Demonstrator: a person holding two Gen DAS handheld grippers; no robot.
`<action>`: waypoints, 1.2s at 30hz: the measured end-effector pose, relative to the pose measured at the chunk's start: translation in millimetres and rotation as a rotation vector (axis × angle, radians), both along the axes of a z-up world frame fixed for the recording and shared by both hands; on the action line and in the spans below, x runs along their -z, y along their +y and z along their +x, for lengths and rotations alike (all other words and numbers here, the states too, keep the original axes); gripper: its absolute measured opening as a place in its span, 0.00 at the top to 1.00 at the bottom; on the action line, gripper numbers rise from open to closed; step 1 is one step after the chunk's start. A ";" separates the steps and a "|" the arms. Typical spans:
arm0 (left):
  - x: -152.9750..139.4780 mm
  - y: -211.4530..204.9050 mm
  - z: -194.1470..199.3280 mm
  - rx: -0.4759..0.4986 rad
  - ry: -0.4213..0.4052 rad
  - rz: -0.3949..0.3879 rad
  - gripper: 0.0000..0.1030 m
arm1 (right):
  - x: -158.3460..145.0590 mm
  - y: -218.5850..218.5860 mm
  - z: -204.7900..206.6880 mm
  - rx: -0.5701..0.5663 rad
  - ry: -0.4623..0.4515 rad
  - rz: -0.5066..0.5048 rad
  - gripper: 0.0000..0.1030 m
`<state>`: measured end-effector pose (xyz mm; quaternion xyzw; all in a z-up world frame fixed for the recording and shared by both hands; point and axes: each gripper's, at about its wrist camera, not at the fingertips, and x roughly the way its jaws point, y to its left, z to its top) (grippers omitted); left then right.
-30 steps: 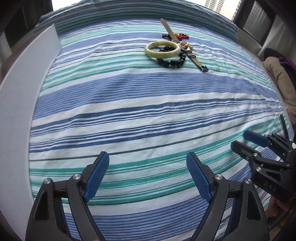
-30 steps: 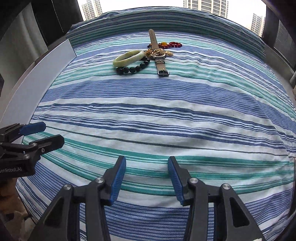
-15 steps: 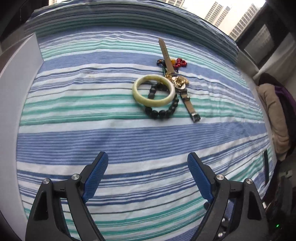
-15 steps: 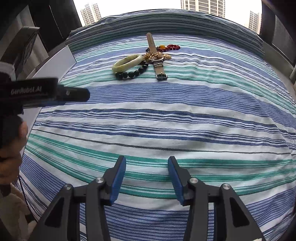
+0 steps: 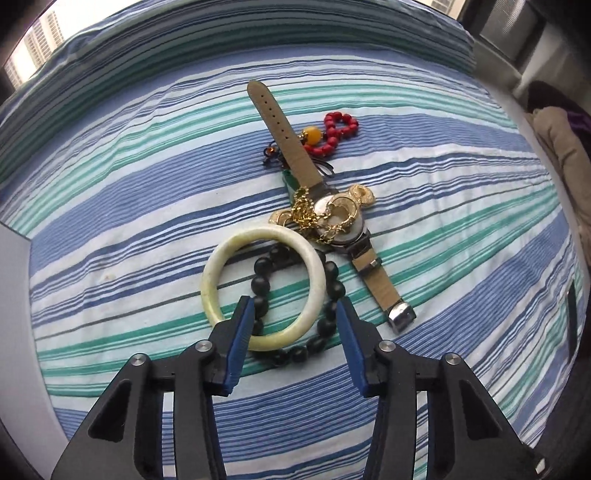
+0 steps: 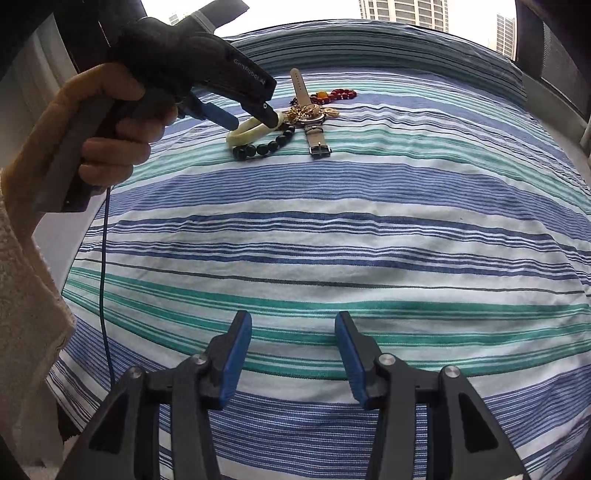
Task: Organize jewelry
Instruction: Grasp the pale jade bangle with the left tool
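A pile of jewelry lies on the striped bedsheet point(image 5: 110, 206). A pale jade bangle point(image 5: 210, 273) overlaps a black bead bracelet point(image 5: 334, 288). A tan-strap watch point(image 5: 291, 147) lies beside them with a gold chain point(image 5: 314, 216) over its face and a red bead bracelet point(image 5: 340, 129) behind. My left gripper point(image 5: 293, 317) is open and empty, its fingertips either side of the bangle's near rim. In the right wrist view the left gripper point(image 6: 251, 116) hovers over the bangle point(image 6: 245, 133). My right gripper point(image 6: 293, 332) is open and empty, far from the pile.
A white panel point(image 5: 14, 332) borders the bed's left side. Folded beige cloth point(image 5: 561, 147) lies at the right. A window with high-rise buildings point(image 6: 402, 11) is behind the bed. A thin cable point(image 6: 105, 277) hangs from the left gripper's handle.
My left gripper has moved forward and down to the jewelry pile, now straddling the bangle's near rim. My right gripper has stayed in place.
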<state>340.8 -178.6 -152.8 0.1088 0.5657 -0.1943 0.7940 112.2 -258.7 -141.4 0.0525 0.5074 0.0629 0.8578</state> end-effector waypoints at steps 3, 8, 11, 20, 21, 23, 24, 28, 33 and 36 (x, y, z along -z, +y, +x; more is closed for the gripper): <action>6.2 -8.9 -0.7 0.031 -0.005 0.033 0.78 | 1.8 -3.8 0.4 0.010 0.003 0.004 0.54; 8.6 -15.6 -5.8 0.059 -0.051 0.092 0.88 | 4.2 -10.6 2.2 0.026 0.007 0.012 0.54; 7.8 -11.3 -12.3 0.051 -0.054 0.128 0.91 | 4.7 -12.6 5.9 0.031 0.007 0.017 0.54; 2.3 52.4 -51.5 -0.054 -0.009 0.113 0.91 | 0.1 -8.9 11.2 0.013 -0.001 0.034 0.54; 2.4 61.4 -57.8 -0.068 -0.005 0.109 0.91 | 0.4 -8.7 11.7 0.011 0.003 0.043 0.54; 3.2 76.5 -70.3 -0.094 0.002 0.106 0.91 | -0.2 -7.0 13.7 0.002 0.008 0.049 0.54; 3.8 84.1 -77.5 -0.103 0.002 0.104 0.91 | -1.3 -5.9 15.4 -0.005 0.008 0.047 0.54; 7.6 110.4 -108.0 -0.123 -0.001 0.111 0.92 | -8.9 -7.4 35.3 -0.040 0.048 0.118 0.54; 15.9 133.4 -131.4 -0.139 0.013 0.088 0.92 | -17.9 2.4 88.2 -0.088 0.161 0.112 0.54; 23.2 146.7 -133.8 -0.150 0.021 0.076 0.92 | -29.3 20.7 128.1 -0.150 0.140 0.062 0.54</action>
